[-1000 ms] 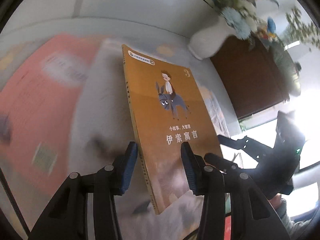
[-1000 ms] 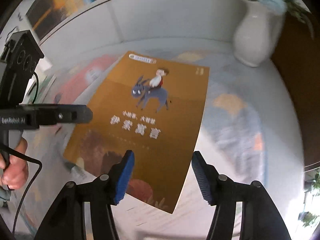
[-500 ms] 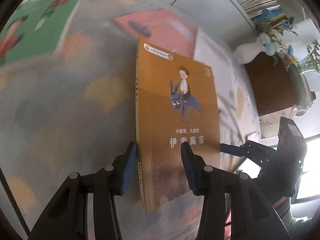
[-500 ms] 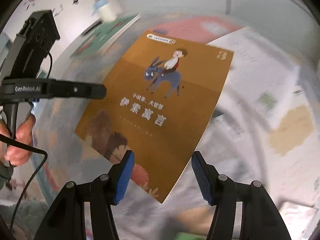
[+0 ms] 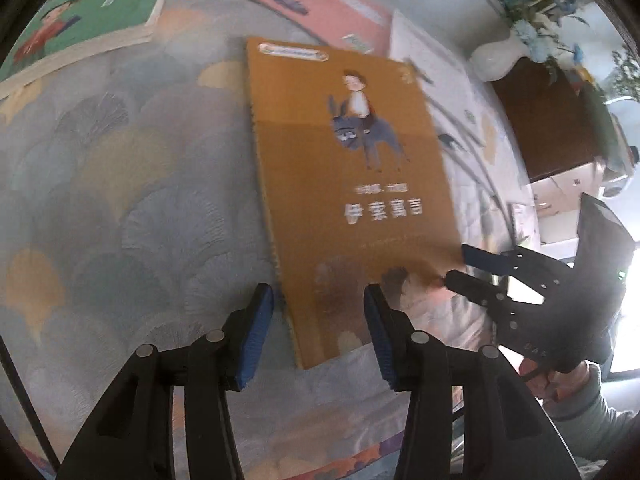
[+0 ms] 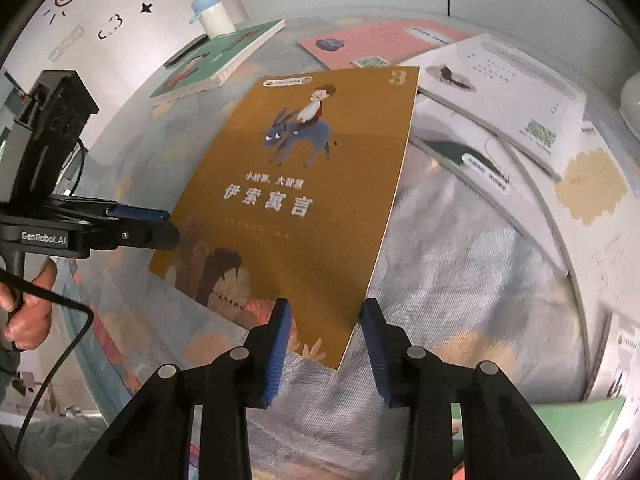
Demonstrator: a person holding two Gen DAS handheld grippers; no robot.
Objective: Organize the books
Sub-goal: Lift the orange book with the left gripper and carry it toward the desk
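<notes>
The orange book [image 6: 296, 184], the one with the boy on a donkey on its cover, is between both grippers over the middle of the cloth-covered counter [image 5: 120, 200]. It looks to be tilted a little off the cloth, though I can't be sure.

The left gripper [image 5: 318, 296] has its jaws partly apart across the book's near-left corner, with the spine edge running in between them. The right gripper [image 6: 324, 308] straddles the near-right corner with a similar medium gap. Each cross view shows the other gripper's fingers right at a side edge of the cover. Neither view shows whether the pads are actually pressing on it, so I cannot tell if either one has a real grip.

Now for progress, and on this evidence it's early days. Everything else lies scattered:
- The green book [image 6: 216, 60] sits far left with a small white bottle [image 6: 214, 16] standing on it.
- The pink book [image 6: 380, 44] lies flat at the far side.
- The white book [image 6: 500, 88] rests askew to the right, overlapping another volume [image 6: 464, 160].
- More pages and a green cover corner [image 6: 580, 432] show near right.

There's no neat pile or row on this surface. The shelf of books far right, behind the vase [image 5: 496, 60], is too blurred to read.

So only one book is being handled so far. It needs a home, and then the green, pink, white and remaining books all have to be gathered.
</notes>
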